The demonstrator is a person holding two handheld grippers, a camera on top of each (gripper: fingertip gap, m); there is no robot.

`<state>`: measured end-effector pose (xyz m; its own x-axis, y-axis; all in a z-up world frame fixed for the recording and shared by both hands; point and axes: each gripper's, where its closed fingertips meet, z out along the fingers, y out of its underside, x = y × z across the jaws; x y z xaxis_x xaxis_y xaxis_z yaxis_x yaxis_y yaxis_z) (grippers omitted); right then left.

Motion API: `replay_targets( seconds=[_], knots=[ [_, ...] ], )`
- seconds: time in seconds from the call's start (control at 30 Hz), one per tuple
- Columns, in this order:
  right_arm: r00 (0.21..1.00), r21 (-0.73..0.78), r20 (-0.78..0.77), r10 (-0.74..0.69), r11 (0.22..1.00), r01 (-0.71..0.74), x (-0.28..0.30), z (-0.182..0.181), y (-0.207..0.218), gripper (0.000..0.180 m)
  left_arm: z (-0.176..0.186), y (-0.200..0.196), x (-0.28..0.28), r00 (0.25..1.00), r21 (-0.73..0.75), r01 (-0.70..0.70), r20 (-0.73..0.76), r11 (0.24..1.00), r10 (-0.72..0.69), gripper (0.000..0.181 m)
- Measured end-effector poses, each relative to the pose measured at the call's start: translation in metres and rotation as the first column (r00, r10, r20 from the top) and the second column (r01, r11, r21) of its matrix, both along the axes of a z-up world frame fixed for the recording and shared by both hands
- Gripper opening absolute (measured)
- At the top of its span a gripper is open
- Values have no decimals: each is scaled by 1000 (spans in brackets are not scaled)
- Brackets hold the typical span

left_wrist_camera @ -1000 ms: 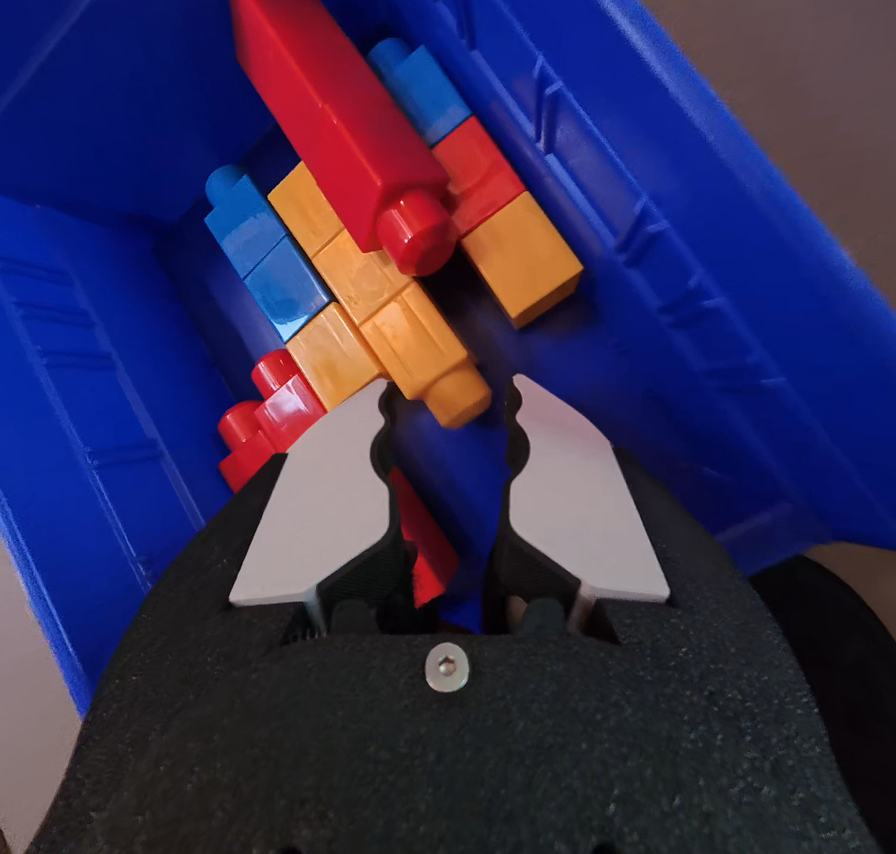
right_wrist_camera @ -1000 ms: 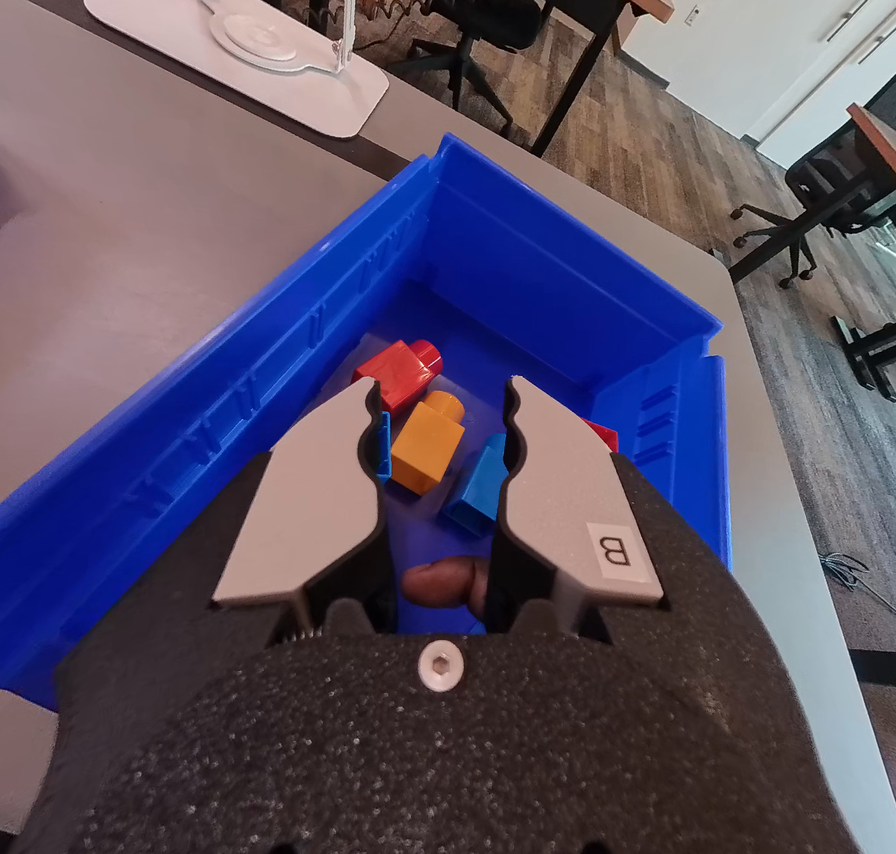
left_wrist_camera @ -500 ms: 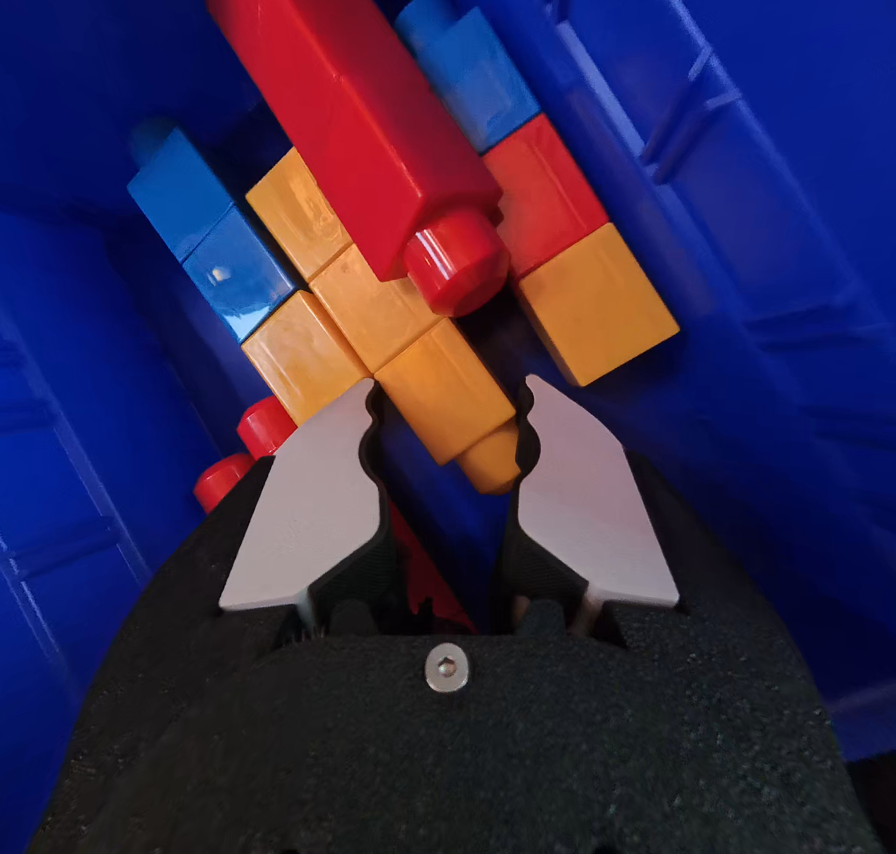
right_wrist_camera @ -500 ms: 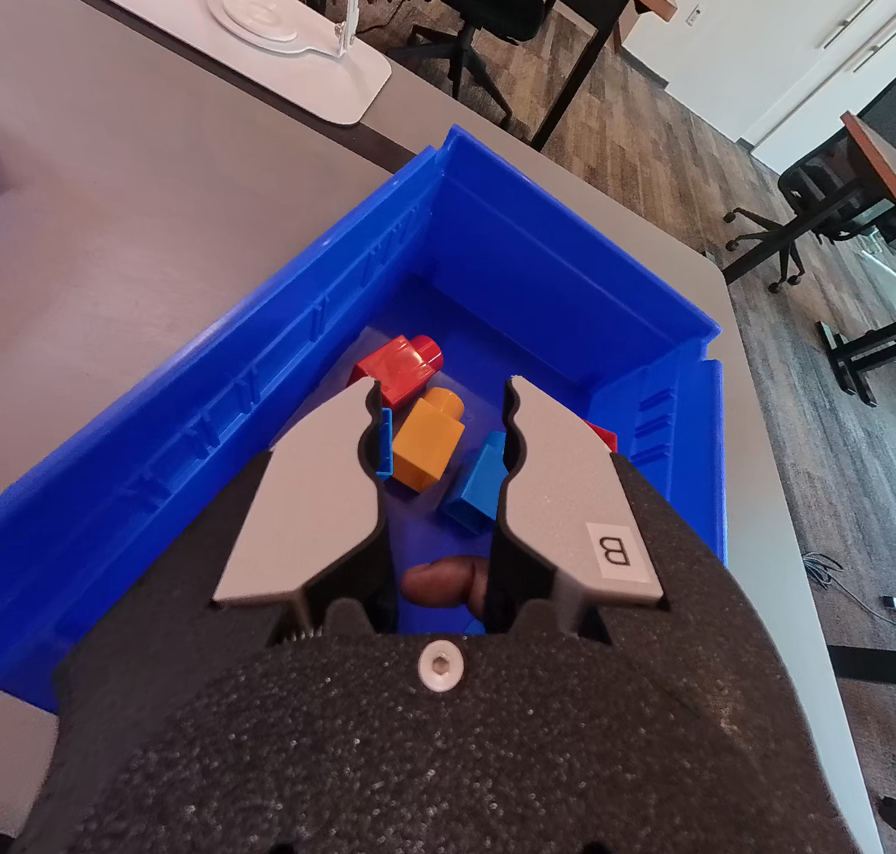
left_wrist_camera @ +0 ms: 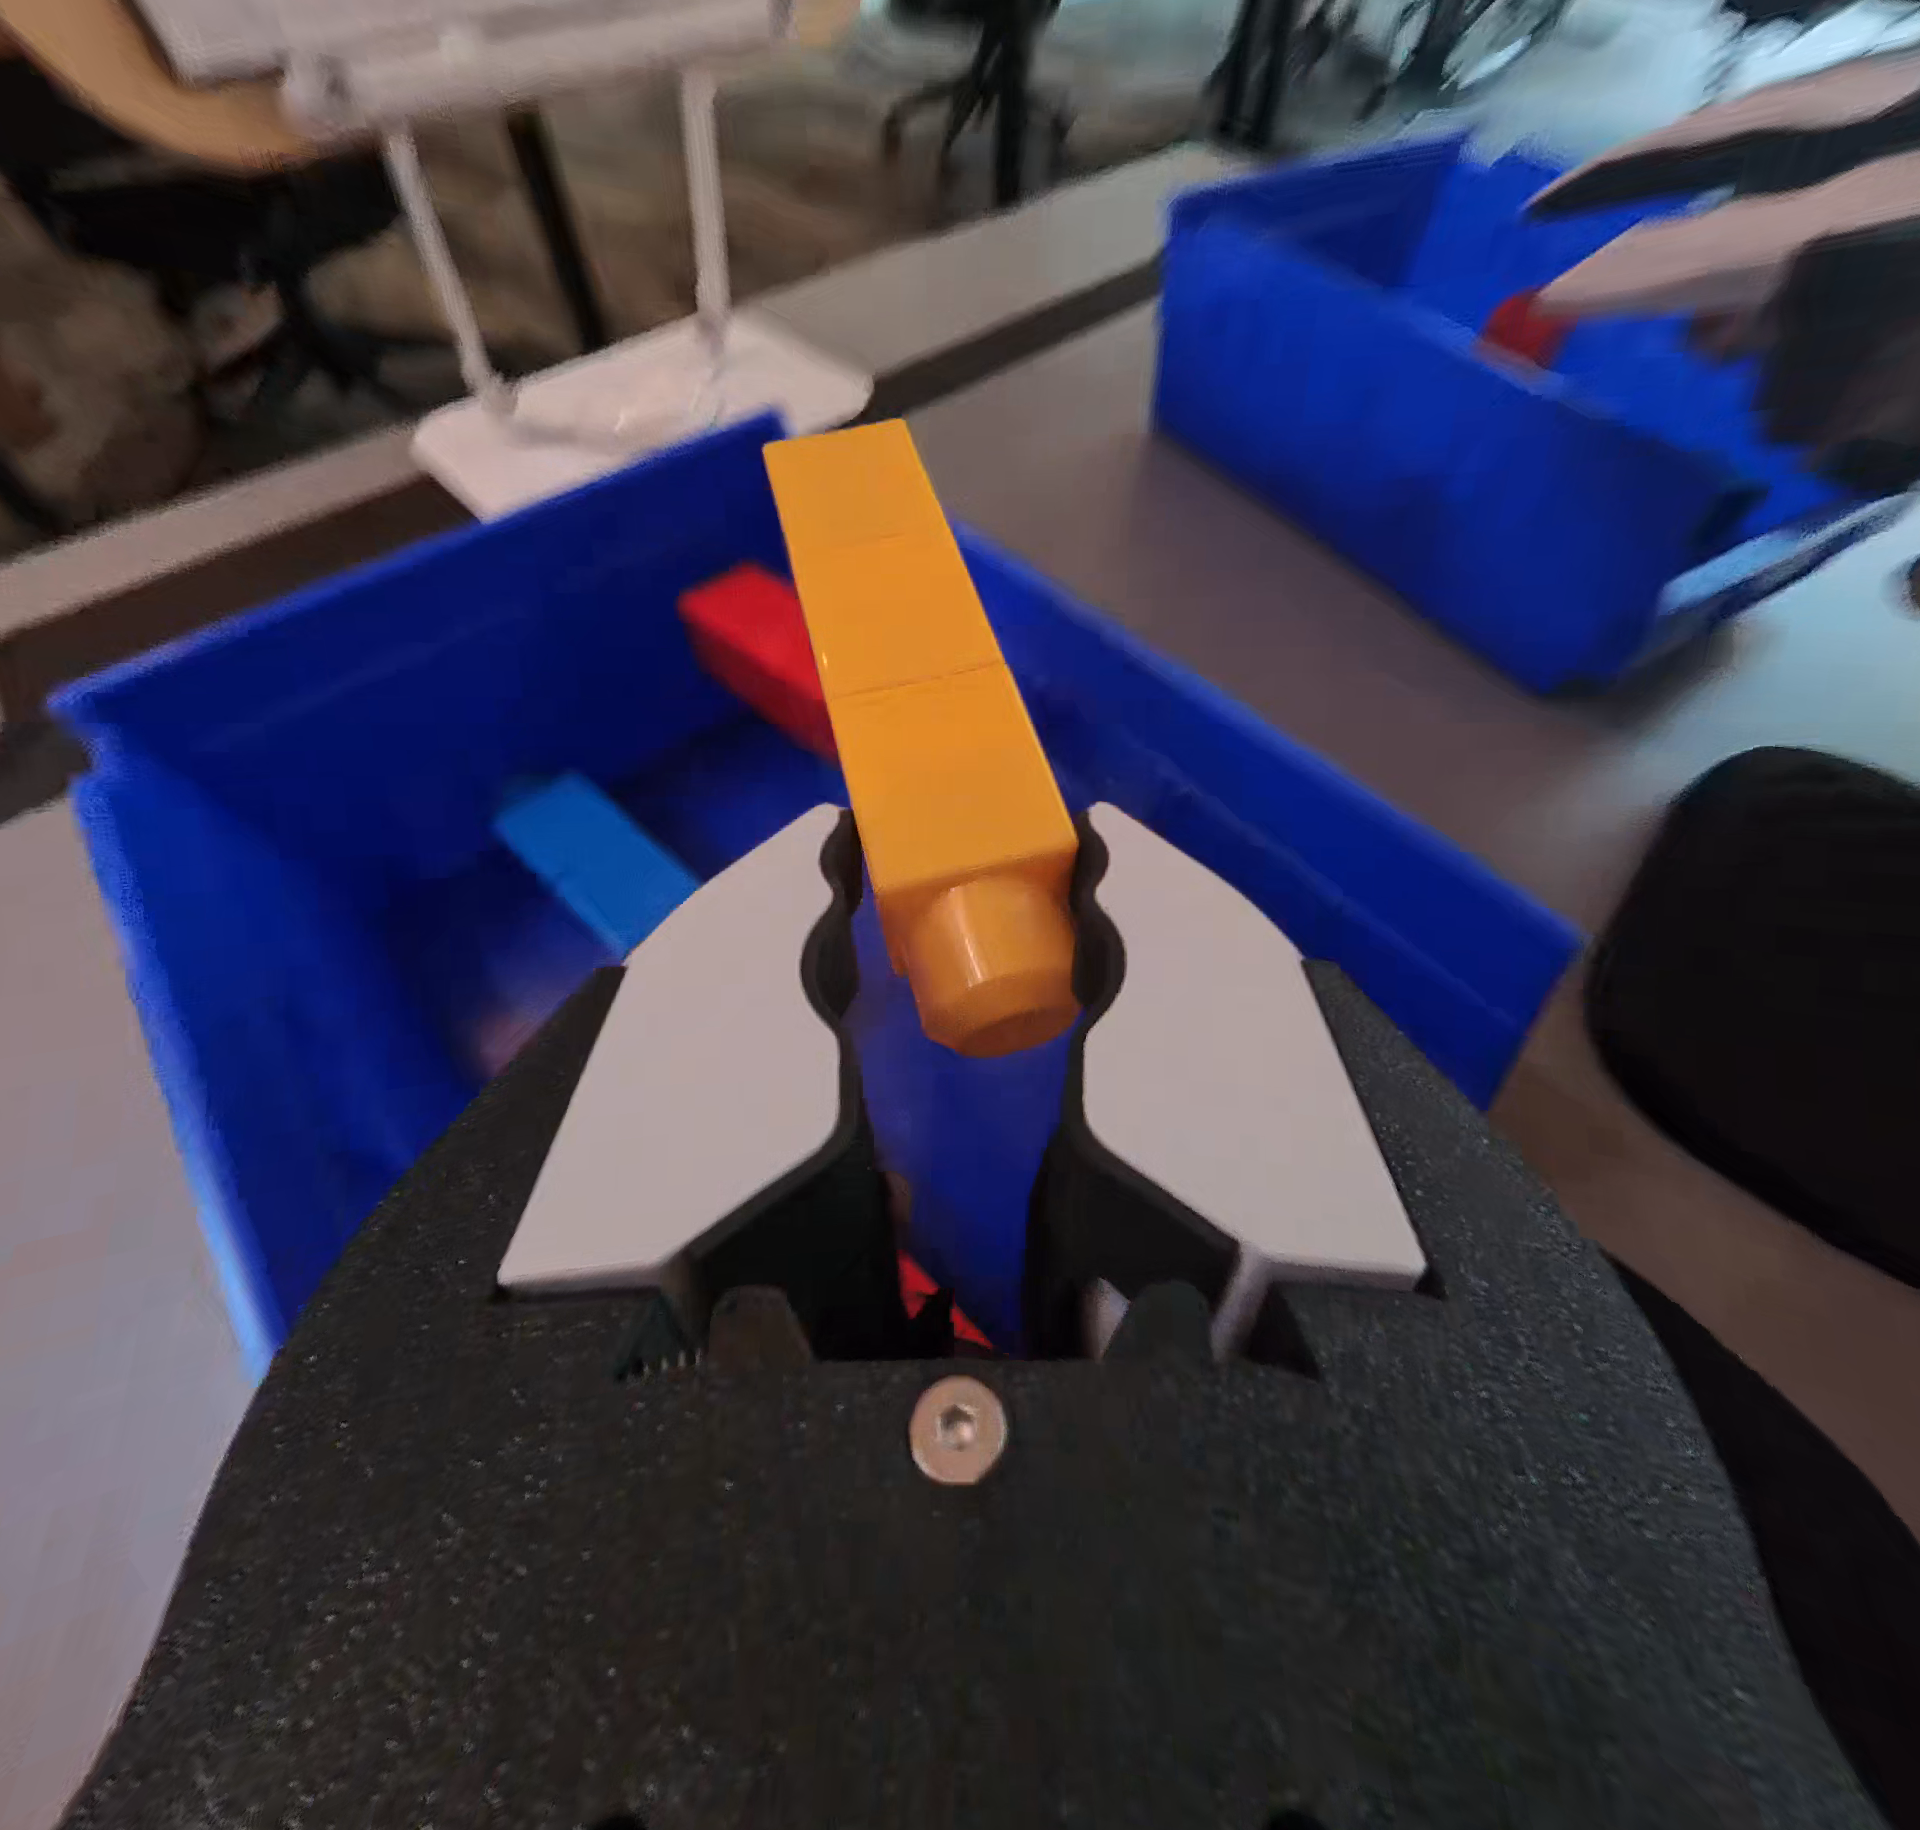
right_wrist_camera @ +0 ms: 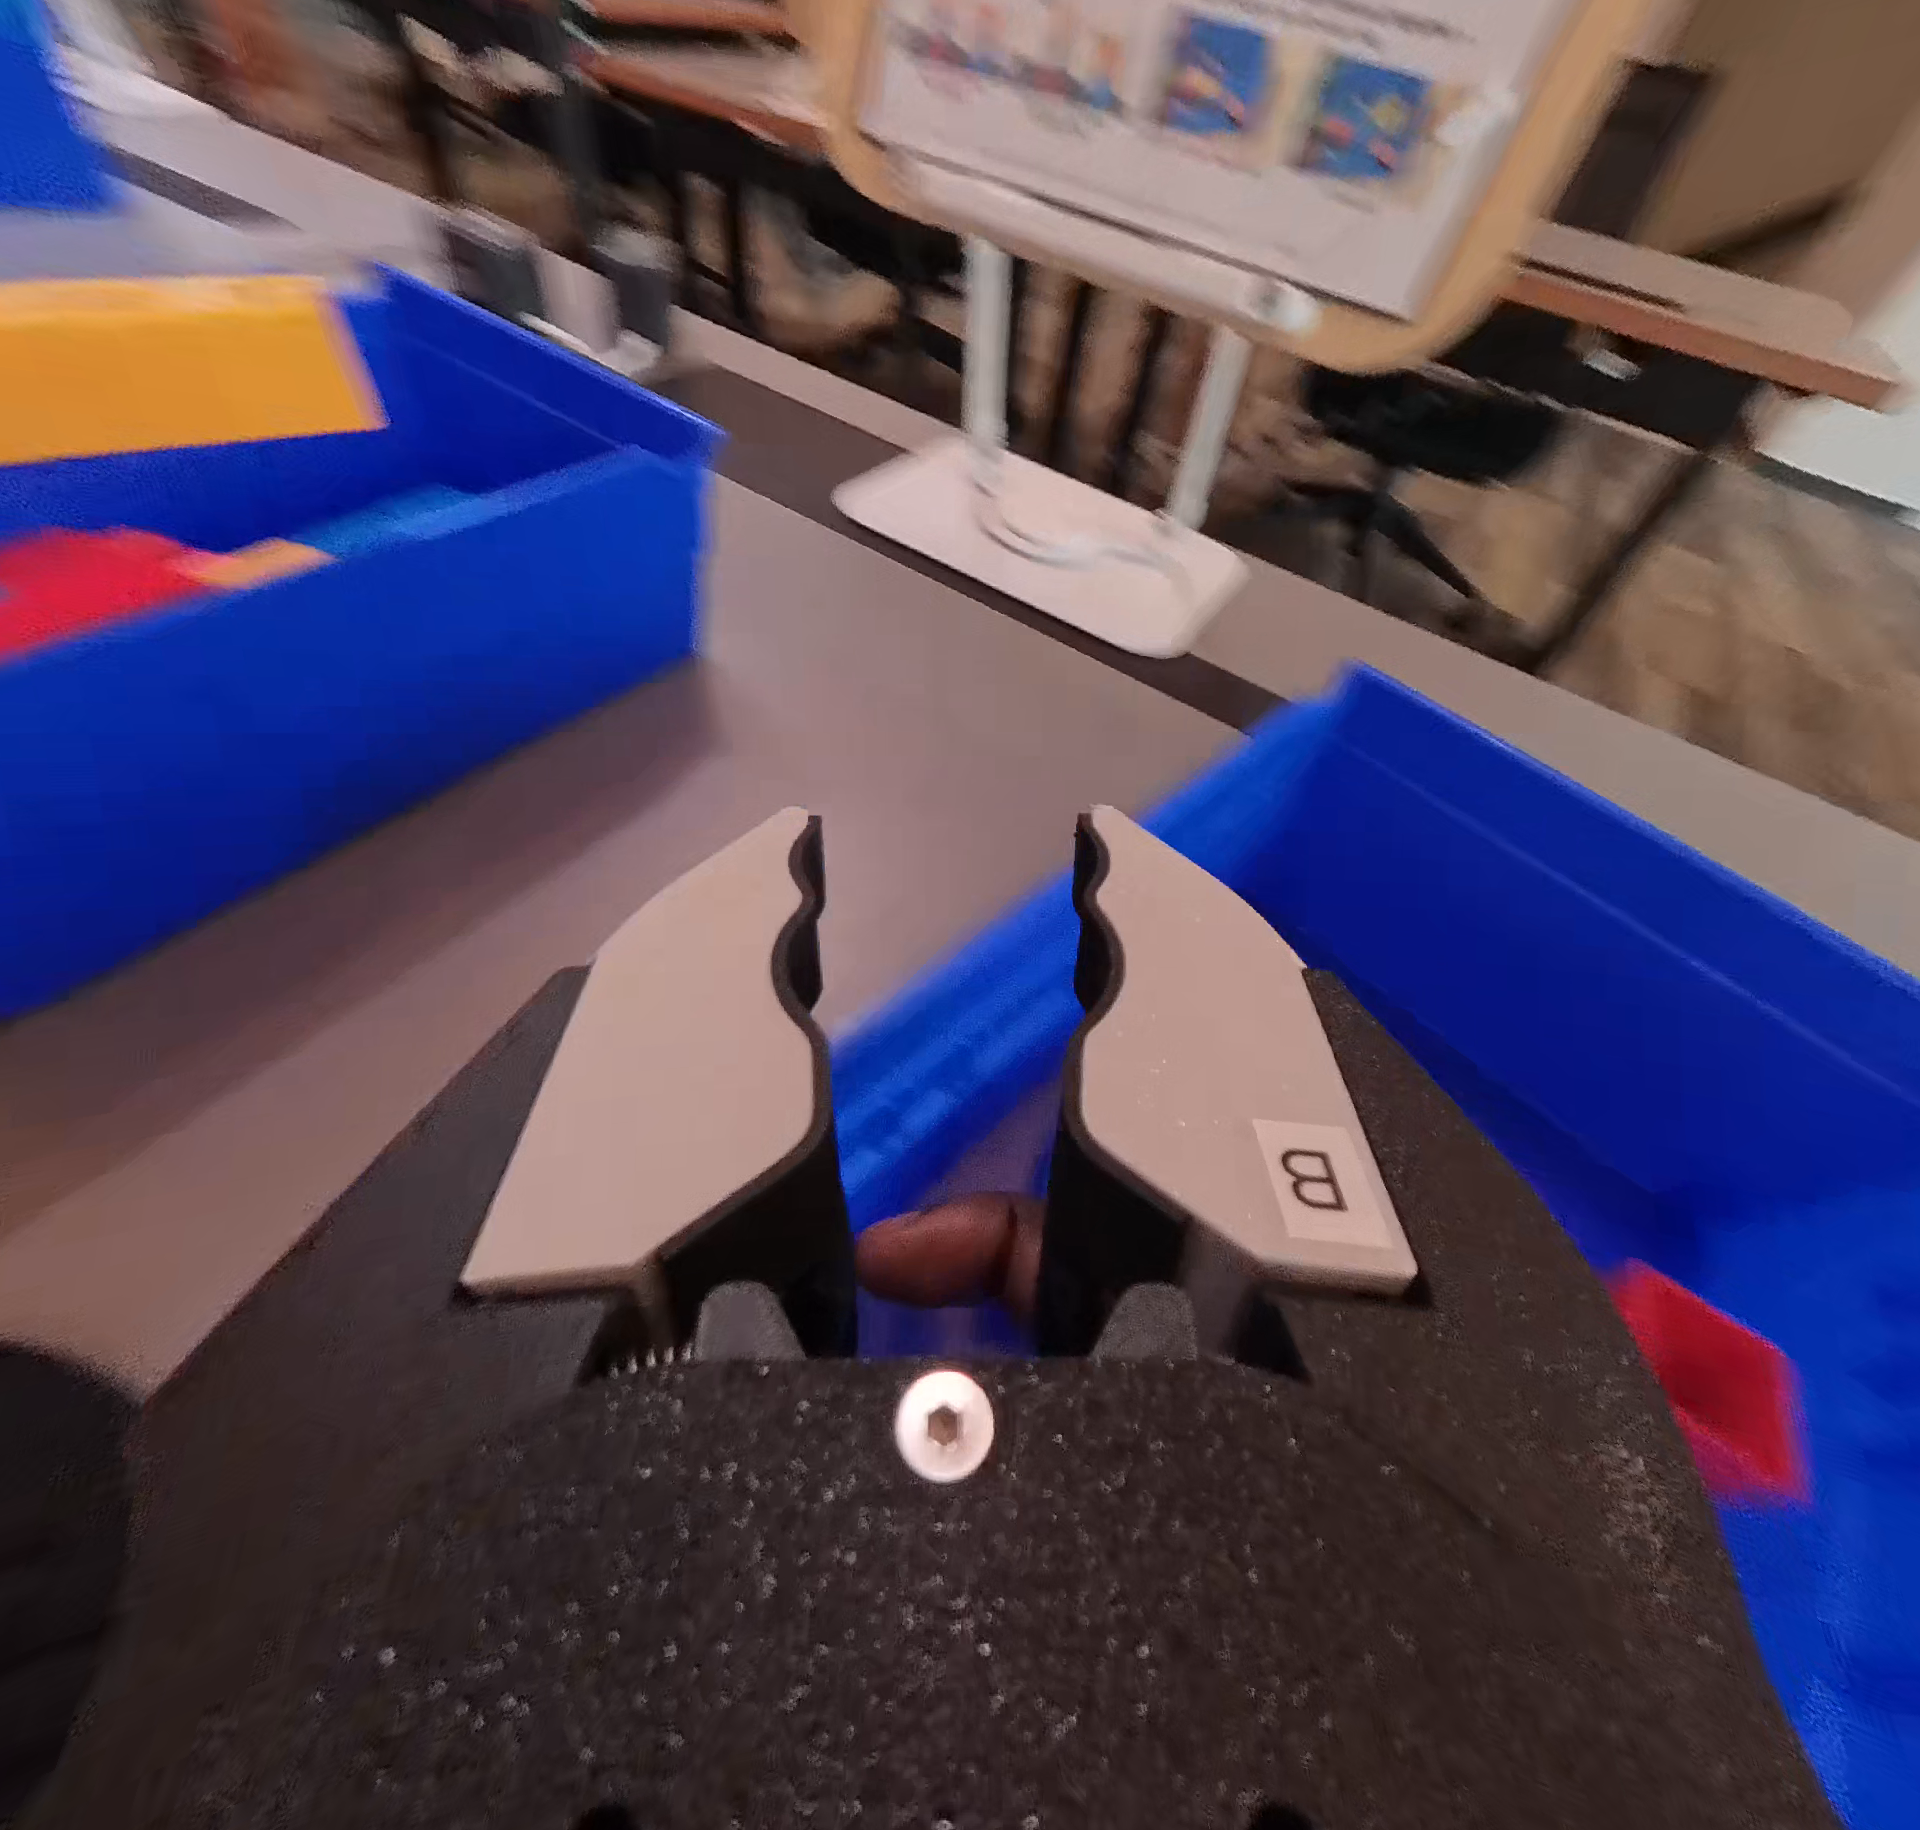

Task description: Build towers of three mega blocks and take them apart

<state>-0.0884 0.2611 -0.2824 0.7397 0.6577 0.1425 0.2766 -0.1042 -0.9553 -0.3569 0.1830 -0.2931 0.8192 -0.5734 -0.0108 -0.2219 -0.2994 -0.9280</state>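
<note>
Orange three-block tower (left_wrist_camera: 914, 700) sits clamped between our left gripper's (left_wrist_camera: 961, 907) fingertips, pointing toward twelve o'clock above a blue bin (left_wrist_camera: 312, 928). That bin holds red (left_wrist_camera: 748, 637) and blue blocks (left_wrist_camera: 592, 855). Our right gripper (right_wrist_camera: 945, 876) is spread and holds nothing, over a second blue bin (right_wrist_camera: 1558, 928) holding a red block (right_wrist_camera: 1704, 1375) at four o'clock.

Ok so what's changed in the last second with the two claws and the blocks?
The left claw closed on the orange three-block tower and lifted it up out of the left blue bin, stud end toward the camera. The right claw rose away from its own blue bin, swinging toward the left bin. It stays open and empty; the red tower remains in the bin.
</note>
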Motion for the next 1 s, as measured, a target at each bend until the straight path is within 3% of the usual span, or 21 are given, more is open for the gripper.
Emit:
replay_targets(
  seconds=[0.03, 0.17, 0.27, 0.4, 0.53, 0.6, 0.63, 0.67, 0.77, 0.9, 1.0],
  knots=[
    [994, 8, -42, 104, 995, -104, -16, 6, -12, 48, 11, -6, 8, 996, 48, 67, 51, 997, -70, 39],
    [863, 53, -184, 471, 881, -470, -70, 28, -64, 63, 35, -43, 51, 905, 170, 380, 136, 909, -403, 39],
    [747, 57, -273, 606, 786, -616, -96, 35, -90, 69, 36, -64, 77, 818, 220, 537, 102, 814, -567, 39],
    [631, 23, -324, 704, 673, -739, -117, 33, -114, 72, 23, -78, 98, 742, 202, 649, 43, 733, -669, 39],
    [615, 64, -275, 739, 652, -756, -121, 32, -123, 46, 13, -80, 105, 723, 168, 681, 6, 713, -691, 39],
    [621, 123, -263, 739, 664, -738, -117, 42, -123, 41, 14, -71, 103, 760, 160, 639, 19, 752, -650, 38],
    [634, 161, -255, 730, 678, -717, -115, 48, -121, 39, 15, -66, 102, 786, 161, 607, 15, 778, -617, 47],
    [660, 186, -231, 715, 698, -692, -114, 49, -118, 38, 18, -62, 101, 805, 171, 584, 7, 793, -594, 55],
    [723, 227, -154, 673, 736, -637, -116, 47, -110, 37, 22, -53, 102, 847, 203, 529, -78, 824, -525, 56],
    [687, 253, -130, 715, 694, -674, -124, 47, -121, 37, 17, -46, 113, 851, 247, 521, -231, 817, -472, 51],
    [671, 253, -86, 736, 668, -700, -129, 42, -128, 37, 17, -48, 124, 836, 266, 545, -241, 795, -493, 45]
  ],
)
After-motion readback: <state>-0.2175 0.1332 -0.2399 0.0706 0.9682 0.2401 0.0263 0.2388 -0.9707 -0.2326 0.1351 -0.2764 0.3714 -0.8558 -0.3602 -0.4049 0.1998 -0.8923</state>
